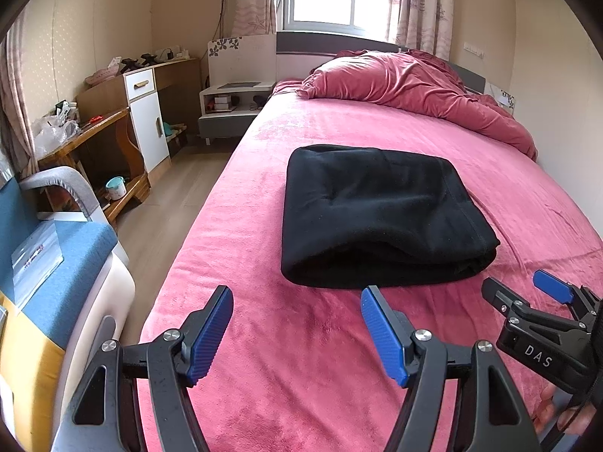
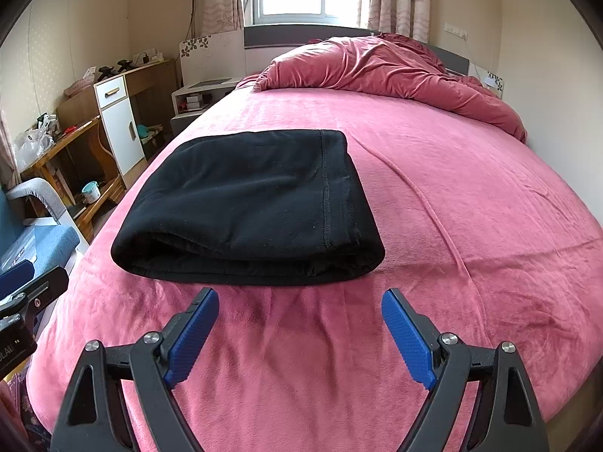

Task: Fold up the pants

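Pants point(image 1: 380, 214) folded into compact black rectangle, lying flat on pink bed point(image 1: 339, 358), roughly mid-width, well short of the bunched quilt point(image 1: 414, 86) at the headboard end. Layers stacked evenly, rolled fold edge facing the camera side, stitched seam running along the right edge. Judged complete or near complete: no loose leg or waistband sticking out.

Left tongs point(image 1: 297, 333) wide open, nothing between the pads, hanging just short of the pants' near edge, not touching. Right tongs point(image 2: 299, 333) same: spread wide, empty, just short of the pants' near edge, slightly right of centre. Both pointed down toward the pants at matching angle, side by side; reads as release-and-inspect posture, clear of cloth so the fold is not disturbed. Part of a hand point(image 1: 561, 414) visible behind the right tongs in the left view.

Containers, all left of the pants, off the bed: small pale-blue cup point(image 1: 115, 187) on low shelf of wooden rack, contents not visible. White cabinet point(image 1: 149, 128) door and drawer closed. Plastic bag point(image 1: 52, 132) on rack top, contents unclear. Nightstand point(image 1: 233, 105) open cubby holding small boxes, too small to identify.
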{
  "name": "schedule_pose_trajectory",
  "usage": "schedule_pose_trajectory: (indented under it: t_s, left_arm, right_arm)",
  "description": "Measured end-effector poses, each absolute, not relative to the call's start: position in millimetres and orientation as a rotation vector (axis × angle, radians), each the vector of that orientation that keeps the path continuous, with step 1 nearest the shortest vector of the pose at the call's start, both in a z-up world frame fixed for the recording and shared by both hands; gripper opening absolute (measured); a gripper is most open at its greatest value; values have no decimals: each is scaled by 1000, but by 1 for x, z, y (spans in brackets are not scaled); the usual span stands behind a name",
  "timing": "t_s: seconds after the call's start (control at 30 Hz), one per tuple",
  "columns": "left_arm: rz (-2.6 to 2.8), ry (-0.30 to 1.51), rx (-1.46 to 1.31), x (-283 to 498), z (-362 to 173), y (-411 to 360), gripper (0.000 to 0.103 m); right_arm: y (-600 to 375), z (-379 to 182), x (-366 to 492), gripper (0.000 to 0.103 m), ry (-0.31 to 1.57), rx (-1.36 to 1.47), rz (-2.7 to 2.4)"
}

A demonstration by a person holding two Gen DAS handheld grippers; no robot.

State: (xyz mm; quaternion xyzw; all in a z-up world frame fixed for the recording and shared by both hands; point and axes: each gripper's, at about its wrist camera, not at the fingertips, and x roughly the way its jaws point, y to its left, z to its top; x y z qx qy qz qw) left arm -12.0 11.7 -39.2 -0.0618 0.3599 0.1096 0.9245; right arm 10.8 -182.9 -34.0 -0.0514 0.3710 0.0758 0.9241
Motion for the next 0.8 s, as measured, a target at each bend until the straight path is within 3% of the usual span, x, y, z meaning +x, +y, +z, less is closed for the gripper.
schedule_pose_trajectory:
  t_s: [0.8]
  left_arm:
    - [241,709,-123,-17,-37,15,72]
  right_arm:
    - [-186,-40,11,89,777,-103,146]
